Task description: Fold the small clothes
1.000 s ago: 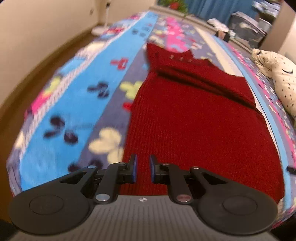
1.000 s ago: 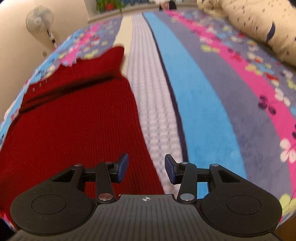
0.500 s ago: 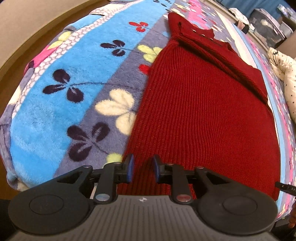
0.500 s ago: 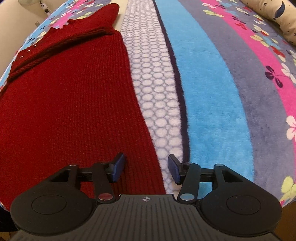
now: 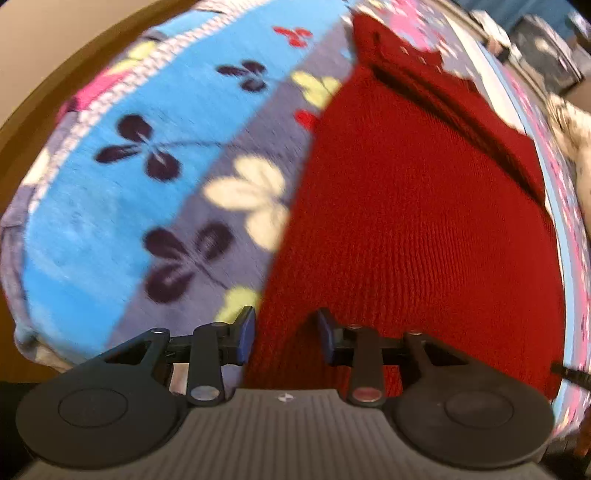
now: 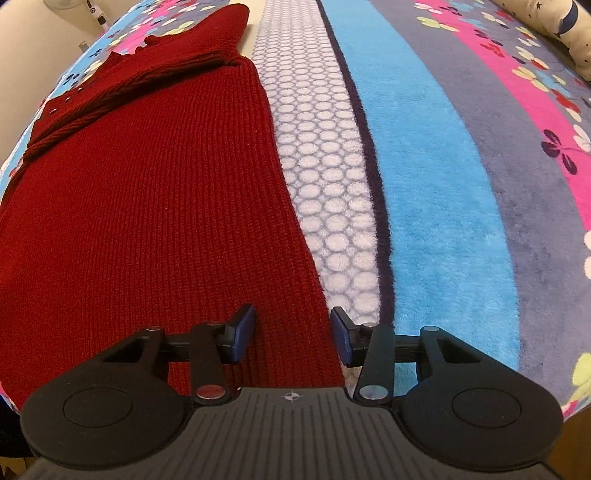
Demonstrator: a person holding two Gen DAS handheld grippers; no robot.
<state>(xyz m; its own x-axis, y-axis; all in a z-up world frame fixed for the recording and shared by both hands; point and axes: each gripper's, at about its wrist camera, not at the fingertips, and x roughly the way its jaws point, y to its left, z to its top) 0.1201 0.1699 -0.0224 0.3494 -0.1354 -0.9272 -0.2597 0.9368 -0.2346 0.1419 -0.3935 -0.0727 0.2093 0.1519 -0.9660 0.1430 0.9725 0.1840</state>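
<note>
A bed covered by a striped, flower-print blanket (image 6: 436, 155) fills both views. A red knit sweater (image 6: 155, 206) lies flat on it, sleeves folded across its far end. Only the left wrist view, which is blurred, shows dark bins (image 5: 546, 48) beyond the bed; only the right wrist view shows a fan base (image 6: 96, 11) by the wall. The left tool (image 5: 285, 334) is open, straddling the sweater's (image 5: 413, 221) near left edge. The right tool (image 6: 293, 338) is open too, its fingers straddling the near right edge.
</note>
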